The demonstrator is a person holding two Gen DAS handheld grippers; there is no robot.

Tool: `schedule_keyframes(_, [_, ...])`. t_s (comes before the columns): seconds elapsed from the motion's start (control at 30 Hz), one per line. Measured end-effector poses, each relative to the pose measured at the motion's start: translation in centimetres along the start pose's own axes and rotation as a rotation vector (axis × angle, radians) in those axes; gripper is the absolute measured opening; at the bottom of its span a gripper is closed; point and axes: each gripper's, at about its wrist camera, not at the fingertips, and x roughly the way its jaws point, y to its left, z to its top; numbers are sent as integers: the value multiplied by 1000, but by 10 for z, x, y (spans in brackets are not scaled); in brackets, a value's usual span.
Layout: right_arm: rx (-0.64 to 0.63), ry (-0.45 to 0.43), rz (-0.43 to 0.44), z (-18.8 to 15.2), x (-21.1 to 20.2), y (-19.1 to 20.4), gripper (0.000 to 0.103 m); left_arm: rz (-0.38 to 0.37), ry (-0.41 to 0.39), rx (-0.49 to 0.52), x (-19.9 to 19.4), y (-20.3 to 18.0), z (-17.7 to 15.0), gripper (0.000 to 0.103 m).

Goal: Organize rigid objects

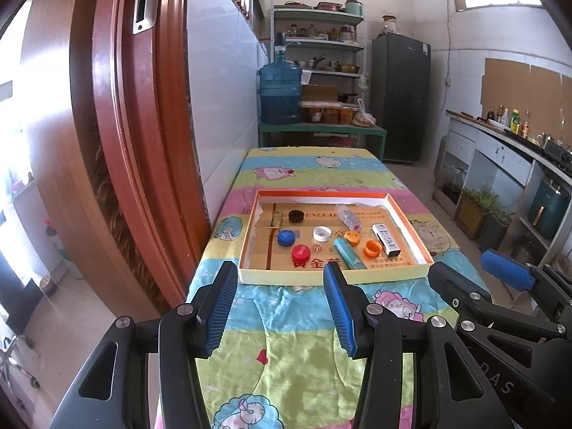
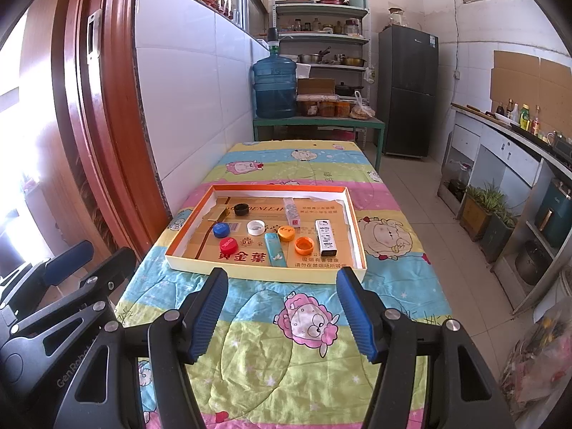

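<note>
A shallow cardboard box tray (image 1: 246,279) (image 2: 178,262) lies on the cartoon-print tablecloth (image 1: 286,339) (image 2: 257,350). In it are several bottle caps: black (image 1: 296,216), blue (image 1: 286,238), red (image 1: 301,252), white (image 1: 321,233) and two orange (image 1: 372,248). With them lie a teal lighter (image 1: 348,252) (image 2: 276,249), a white lighter (image 1: 386,238) (image 2: 326,237) and a clear lighter (image 1: 348,216). My left gripper (image 1: 280,268) is open and empty, just short of the tray's near edge. My right gripper (image 2: 282,275) is also open and empty there.
A red-brown door (image 1: 118,125) and a tiled wall stand close on the left. Beyond the table are a blue water jug (image 1: 280,89), shelves (image 1: 318,43) and a dark fridge (image 1: 400,96). A counter (image 1: 507,143) runs along the right.
</note>
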Motion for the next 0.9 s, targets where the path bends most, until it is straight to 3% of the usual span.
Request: schedule_keyframes(0.9, [-1,3,1,-2,0,0,63,-11,12,2,3,-1,0,52])
